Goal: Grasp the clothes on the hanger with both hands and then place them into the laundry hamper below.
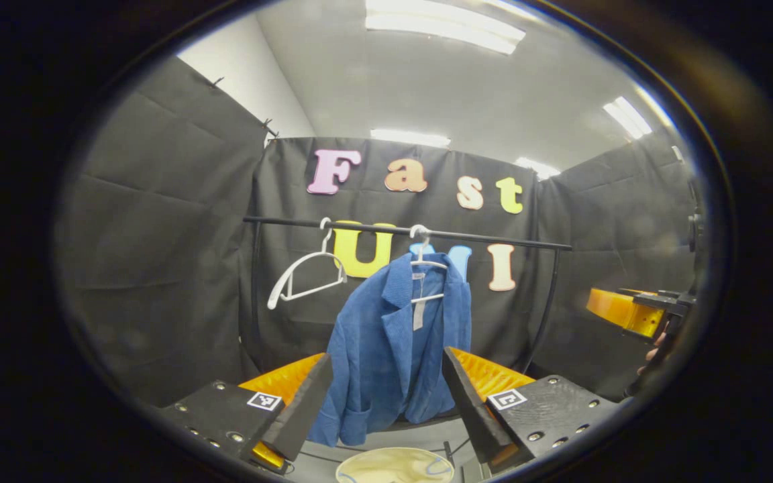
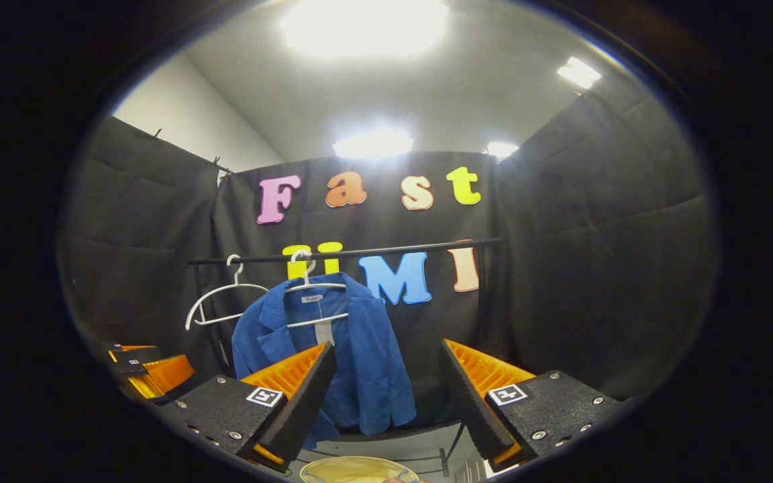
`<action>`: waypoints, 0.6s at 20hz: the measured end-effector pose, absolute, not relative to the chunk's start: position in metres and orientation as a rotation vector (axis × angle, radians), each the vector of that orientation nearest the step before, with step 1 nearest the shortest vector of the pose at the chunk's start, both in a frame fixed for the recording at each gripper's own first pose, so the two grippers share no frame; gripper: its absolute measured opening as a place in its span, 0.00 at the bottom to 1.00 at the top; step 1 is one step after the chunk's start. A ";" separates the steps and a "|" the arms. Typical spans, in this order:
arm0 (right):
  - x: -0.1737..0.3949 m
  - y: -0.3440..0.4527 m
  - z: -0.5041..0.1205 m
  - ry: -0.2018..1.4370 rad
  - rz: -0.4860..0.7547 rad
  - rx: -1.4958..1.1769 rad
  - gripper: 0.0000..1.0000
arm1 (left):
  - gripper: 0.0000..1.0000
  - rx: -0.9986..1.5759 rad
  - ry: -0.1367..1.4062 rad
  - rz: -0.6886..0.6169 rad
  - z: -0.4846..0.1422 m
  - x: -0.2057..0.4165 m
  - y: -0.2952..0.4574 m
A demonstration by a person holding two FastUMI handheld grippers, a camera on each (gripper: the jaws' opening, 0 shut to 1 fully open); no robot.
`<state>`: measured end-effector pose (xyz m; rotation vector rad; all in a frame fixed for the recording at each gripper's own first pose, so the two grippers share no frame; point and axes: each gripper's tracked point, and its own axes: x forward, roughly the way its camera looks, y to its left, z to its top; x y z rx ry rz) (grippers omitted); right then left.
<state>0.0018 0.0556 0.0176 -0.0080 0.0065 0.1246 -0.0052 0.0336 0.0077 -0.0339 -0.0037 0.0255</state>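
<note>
A blue jacket [image 1: 393, 349] hangs on a white hanger [image 1: 427, 268] from a black rail [image 1: 494, 238]; in the right gripper view the jacket [image 2: 353, 355] hangs left of centre. My left gripper [image 1: 386, 396] stands open some way in front of the jacket, nothing between its fingers. My right gripper [image 2: 386, 389] is open too, with the jacket behind its left finger [image 2: 302, 396]. The right gripper [image 1: 635, 312] also shows at the far right of the left gripper view, the left gripper [image 2: 148, 369] at the lower left of the right gripper view. The pale hamper rim [image 1: 393, 464] sits below.
An empty white hanger [image 1: 306, 268] hangs on the rail left of the jacket, also seen as a bare hanger [image 2: 225, 302] in the right gripper view. The rail's curved black stand [image 1: 547, 302] drops at the right. Black cloth walls close in on all sides.
</note>
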 end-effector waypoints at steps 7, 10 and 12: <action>0.020 0.062 0.009 0.045 0.142 0.004 0.95 | 0.94 -0.037 0.013 0.059 0.002 0.001 0.046; 0.041 0.057 0.006 0.054 0.138 0.023 0.95 | 0.94 -0.030 0.032 0.067 -0.002 0.014 0.042; 0.059 0.054 0.004 0.059 0.146 0.034 0.95 | 0.94 -0.025 0.037 0.075 -0.003 0.025 0.037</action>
